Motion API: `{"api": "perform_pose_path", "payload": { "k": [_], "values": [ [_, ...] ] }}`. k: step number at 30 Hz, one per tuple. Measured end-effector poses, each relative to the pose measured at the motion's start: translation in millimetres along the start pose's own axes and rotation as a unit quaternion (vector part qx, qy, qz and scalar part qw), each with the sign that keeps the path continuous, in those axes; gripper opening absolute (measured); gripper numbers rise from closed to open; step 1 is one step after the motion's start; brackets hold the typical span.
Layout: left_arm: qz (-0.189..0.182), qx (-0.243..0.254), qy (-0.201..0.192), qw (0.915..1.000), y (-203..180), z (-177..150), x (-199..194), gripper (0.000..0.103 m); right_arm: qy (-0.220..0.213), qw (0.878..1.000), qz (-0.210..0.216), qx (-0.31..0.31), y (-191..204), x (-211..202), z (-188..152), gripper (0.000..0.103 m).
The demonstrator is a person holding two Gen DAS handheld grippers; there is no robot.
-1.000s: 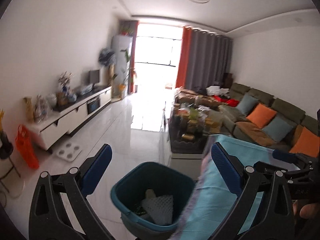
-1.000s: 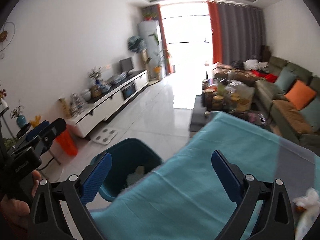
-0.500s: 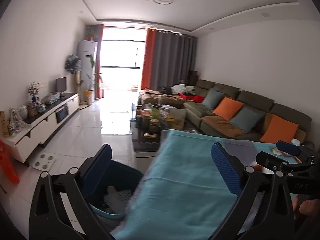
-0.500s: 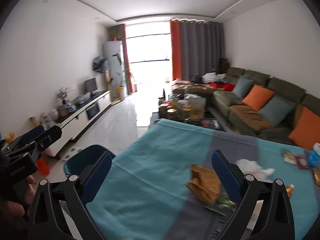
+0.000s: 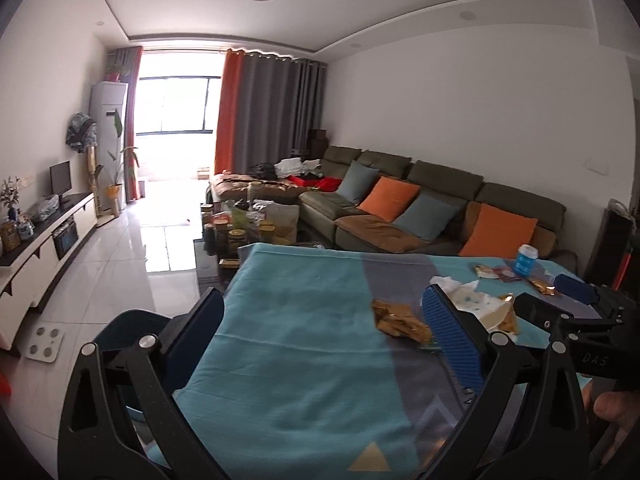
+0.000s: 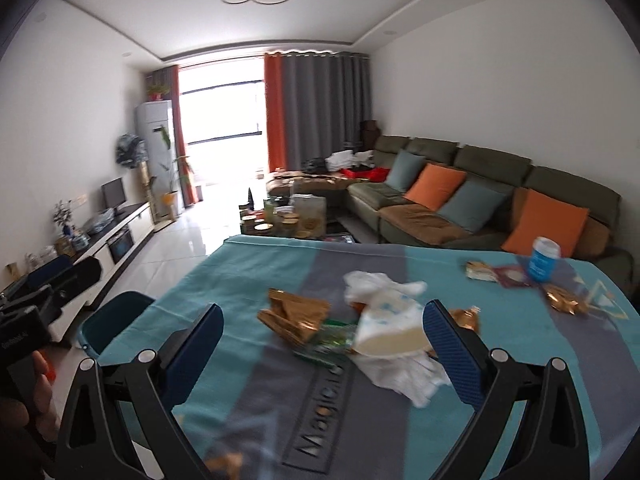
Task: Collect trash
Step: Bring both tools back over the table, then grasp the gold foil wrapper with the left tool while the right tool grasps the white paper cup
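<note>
Both tools, left tool [image 5: 320, 340] and right tool [image 6: 323, 340], are spread wide and empty. Much is left: gold wrappers [image 6: 294, 316], crumpled tissue [image 6: 384, 320] and a blue cup [image 6: 543, 259] lie ahead on the counter [image 6: 240, 280]; the bin [image 6: 114, 320] waits left.

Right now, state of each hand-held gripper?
Left hand-held gripper: open, holding nothing, over the teal and grey tablecloth.
Right hand-held gripper: open, holding nothing, crumpled gold wrapper lying between its fingers.
</note>
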State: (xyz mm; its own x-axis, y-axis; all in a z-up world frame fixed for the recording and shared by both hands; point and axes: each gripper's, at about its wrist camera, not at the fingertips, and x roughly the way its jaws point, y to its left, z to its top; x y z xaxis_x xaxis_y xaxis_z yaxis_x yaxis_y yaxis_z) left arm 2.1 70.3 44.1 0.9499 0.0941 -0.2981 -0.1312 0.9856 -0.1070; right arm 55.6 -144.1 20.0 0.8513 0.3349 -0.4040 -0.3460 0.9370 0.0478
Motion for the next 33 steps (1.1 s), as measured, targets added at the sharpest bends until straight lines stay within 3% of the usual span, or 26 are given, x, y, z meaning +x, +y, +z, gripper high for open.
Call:
{"api": "perform_pose_path", "payload": {
  "k": [20,33],
  "values": [
    [-0.026,0.036,0.010,0.9990,-33.7,-17.3,0.6,0.098,-0.015,0.998,-0.052,0.019,-31.3,-37.5,-25.0,0.096],
    [-0.037,0.052,0.054,0.9965,-44.8,-23.4,39.5,0.098,0.031,0.998,-0.052,0.032,-54.5,8.0,-25.0,0.096]
  ]
}}
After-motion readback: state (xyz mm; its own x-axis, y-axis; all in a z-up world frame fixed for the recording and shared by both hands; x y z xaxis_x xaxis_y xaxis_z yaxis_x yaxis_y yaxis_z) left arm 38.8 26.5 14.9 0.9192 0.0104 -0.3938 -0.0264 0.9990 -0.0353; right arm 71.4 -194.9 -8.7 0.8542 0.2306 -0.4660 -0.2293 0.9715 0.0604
